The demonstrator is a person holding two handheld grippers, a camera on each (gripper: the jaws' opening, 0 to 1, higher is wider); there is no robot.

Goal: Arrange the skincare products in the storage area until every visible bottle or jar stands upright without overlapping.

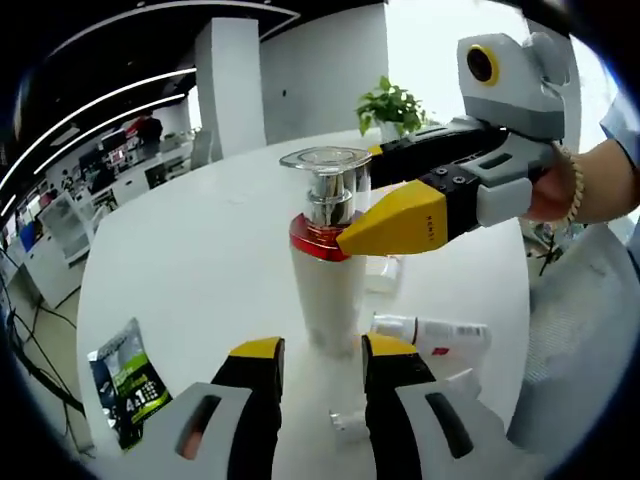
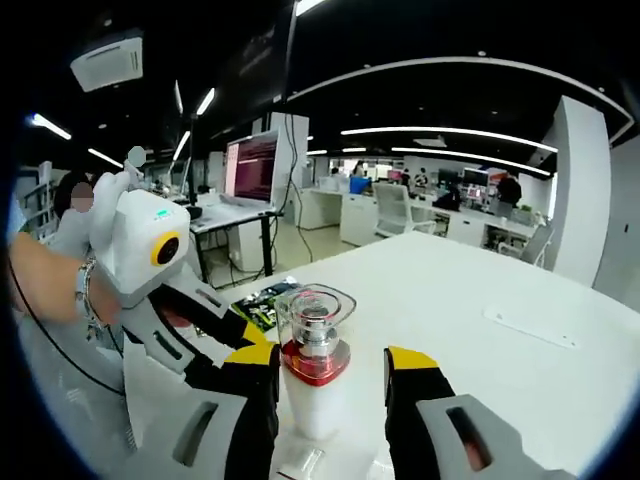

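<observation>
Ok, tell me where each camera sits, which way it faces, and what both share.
Left gripper view: rides the left hand-held gripper, facing the upright white bottle on the white table; a person's hand holds the right hand-held gripper at the bottle's neck.
Right gripper view: rides the right hand-held gripper, facing the office.
Shared: the bottle.

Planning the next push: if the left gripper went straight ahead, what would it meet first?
Probably the upright white pump bottle, standing just past the left gripper and in line with the gap between its jaws.
</observation>
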